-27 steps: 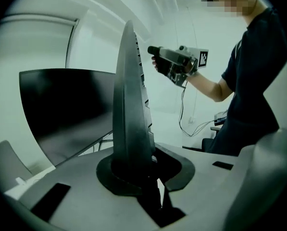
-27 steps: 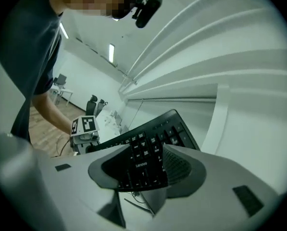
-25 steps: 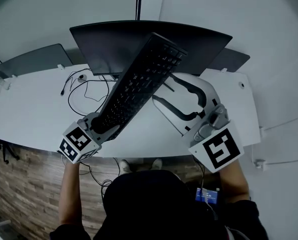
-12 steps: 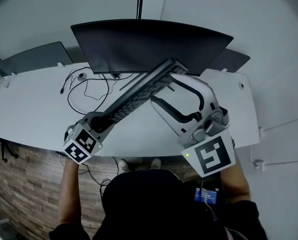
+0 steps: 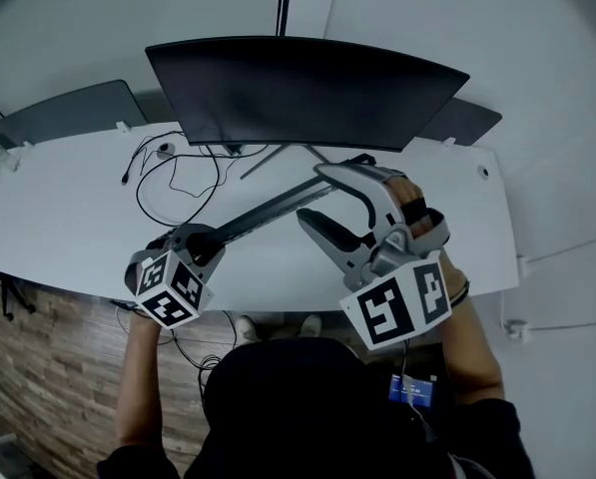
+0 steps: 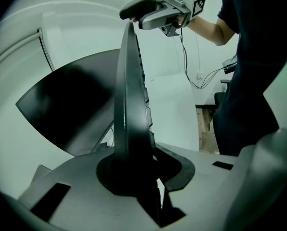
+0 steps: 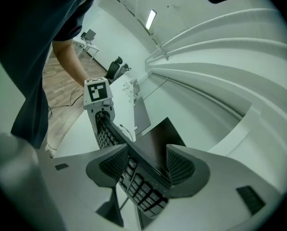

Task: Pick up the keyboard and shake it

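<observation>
Black keyboard (image 7: 141, 186) between right gripper's (image 7: 148, 163) just-opened jaws, apparently loose

**Tally at the desk**

One keyboard (image 5: 278, 206). Two grippers: left gripper (image 5: 213, 239) and right gripper (image 5: 313, 194). Two marker cubes, one per gripper: left cube (image 5: 168, 285) and right cube (image 5: 395, 305). One curved monitor (image 5: 307, 88). One white desk (image 5: 68, 218). Two grey panels behind it: left panel (image 5: 68, 113) and right panel (image 5: 462, 120). One tangle of black cables (image 5: 178, 183), too looped to count strand by strand. One person (image 5: 288, 407), with two bare forearms: left forearm (image 5: 138, 387) and right forearm (image 5: 472, 357).
</observation>
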`<state>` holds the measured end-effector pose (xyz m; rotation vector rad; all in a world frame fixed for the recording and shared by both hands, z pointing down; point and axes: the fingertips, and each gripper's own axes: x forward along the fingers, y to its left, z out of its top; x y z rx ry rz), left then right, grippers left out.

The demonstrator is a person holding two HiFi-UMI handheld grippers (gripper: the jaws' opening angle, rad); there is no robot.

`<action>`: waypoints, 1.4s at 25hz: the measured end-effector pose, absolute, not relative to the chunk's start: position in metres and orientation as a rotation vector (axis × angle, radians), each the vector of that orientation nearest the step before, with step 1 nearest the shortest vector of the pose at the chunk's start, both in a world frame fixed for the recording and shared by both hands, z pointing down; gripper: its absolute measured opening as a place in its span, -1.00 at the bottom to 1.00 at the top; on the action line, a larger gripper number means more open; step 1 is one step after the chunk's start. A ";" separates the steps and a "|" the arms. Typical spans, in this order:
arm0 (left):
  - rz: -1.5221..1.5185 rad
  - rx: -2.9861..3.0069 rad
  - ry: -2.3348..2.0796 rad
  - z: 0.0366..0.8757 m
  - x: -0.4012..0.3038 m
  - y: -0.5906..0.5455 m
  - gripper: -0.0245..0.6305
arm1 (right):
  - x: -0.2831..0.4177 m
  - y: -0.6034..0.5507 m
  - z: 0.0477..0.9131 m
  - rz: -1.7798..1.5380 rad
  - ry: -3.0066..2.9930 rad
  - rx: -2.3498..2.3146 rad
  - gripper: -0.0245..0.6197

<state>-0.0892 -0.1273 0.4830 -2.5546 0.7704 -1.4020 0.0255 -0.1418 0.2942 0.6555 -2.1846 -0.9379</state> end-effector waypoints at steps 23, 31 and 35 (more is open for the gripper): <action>-1.649 -2.173 0.642 0.499 -0.105 -0.120 -0.65 | 0.039 -0.127 0.405 -0.836 -1.816 0.314 -0.19; -1.661 -2.113 0.596 0.497 -0.102 -0.116 -0.65 | 0.047 -0.125 0.435 -0.798 -1.749 0.278 -0.19; -1.669 -2.085 0.582 0.498 -0.099 -0.114 -0.65 | 0.052 -0.124 0.447 -0.777 -1.730 0.273 -0.19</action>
